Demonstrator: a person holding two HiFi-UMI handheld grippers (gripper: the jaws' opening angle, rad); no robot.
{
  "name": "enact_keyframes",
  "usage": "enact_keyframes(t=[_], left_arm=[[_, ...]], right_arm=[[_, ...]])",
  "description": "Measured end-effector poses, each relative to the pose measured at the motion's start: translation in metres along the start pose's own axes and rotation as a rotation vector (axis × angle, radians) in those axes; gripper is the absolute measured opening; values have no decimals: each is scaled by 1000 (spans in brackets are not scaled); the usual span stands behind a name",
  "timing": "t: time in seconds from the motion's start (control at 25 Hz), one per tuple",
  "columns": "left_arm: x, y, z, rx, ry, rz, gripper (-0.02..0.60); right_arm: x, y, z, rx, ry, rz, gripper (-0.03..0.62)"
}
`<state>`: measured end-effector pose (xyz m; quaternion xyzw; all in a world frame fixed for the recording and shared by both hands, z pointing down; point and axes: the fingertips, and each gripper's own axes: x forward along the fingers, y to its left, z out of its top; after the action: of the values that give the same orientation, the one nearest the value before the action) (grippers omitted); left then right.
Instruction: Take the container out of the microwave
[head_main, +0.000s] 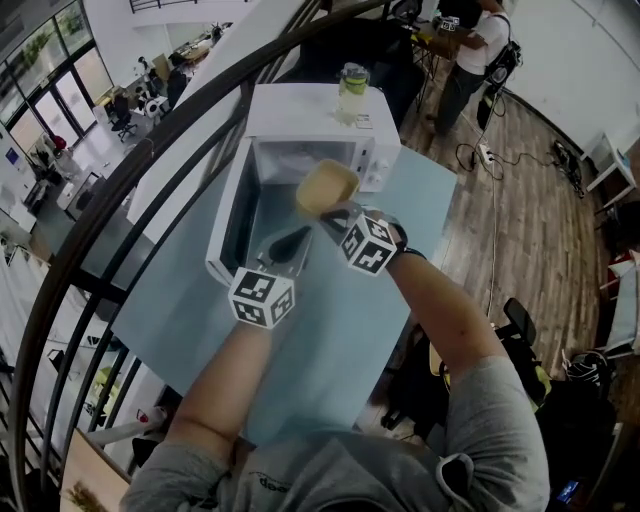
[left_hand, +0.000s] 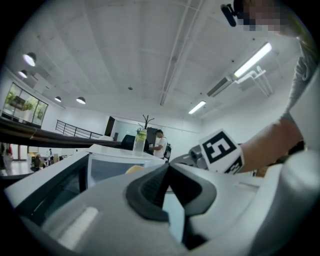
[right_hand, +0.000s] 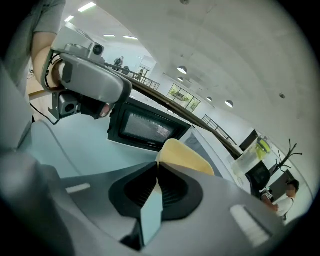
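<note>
In the head view the white microwave (head_main: 320, 125) stands on the pale blue table (head_main: 340, 330), its door (head_main: 228, 215) swung open to the left. My right gripper (head_main: 335, 210) is shut on the rim of a yellow container (head_main: 327, 186) and holds it in the air in front of the microwave's open mouth. The right gripper view shows the pads (right_hand: 165, 182) pinching the edge of the container (right_hand: 186, 156), with the door (right_hand: 145, 127) behind it. My left gripper (head_main: 292, 242) hovers beside it over the door, jaws together with nothing between them (left_hand: 167, 169).
A clear bottle with a green top (head_main: 352, 90) stands on the microwave. A dark curved railing (head_main: 120, 200) runs along the table's left side. A person (head_main: 470, 50) stands at the far end on the wooden floor, with cables nearby.
</note>
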<state>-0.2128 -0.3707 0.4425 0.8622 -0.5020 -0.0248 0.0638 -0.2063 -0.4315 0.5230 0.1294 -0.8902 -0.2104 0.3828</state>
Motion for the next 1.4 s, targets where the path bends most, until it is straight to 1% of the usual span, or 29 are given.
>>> enact_keyframes(t=[0.24, 0.72, 0.84, 1.0, 1.12, 1.24, 1.4], left_arm=[[-13, -39, 19, 14, -2, -30, 26], [-7, -120, 61, 26, -28, -117, 25], [-1, -139, 66, 28, -26, -140, 25], [7, -165, 69, 47, -17, -160, 26], [14, -183, 65, 65, -9, -156, 26], [20, -195, 61, 81, 3, -134, 26], [20, -205, 59, 67, 13, -90, 26]], right_arm=[[-55, 21, -1, 16, -8, -18, 17], [-151, 30, -16, 35, 0, -86, 16], [-171, 30, -19, 42, -7, -103, 16], [-195, 32, -26, 30, -22, -104, 15], [-209, 32, -37, 6, -35, -91, 15], [-217, 31, -47, -29, -55, -71, 15], [-225, 31, -52, -64, -90, -33, 15]])
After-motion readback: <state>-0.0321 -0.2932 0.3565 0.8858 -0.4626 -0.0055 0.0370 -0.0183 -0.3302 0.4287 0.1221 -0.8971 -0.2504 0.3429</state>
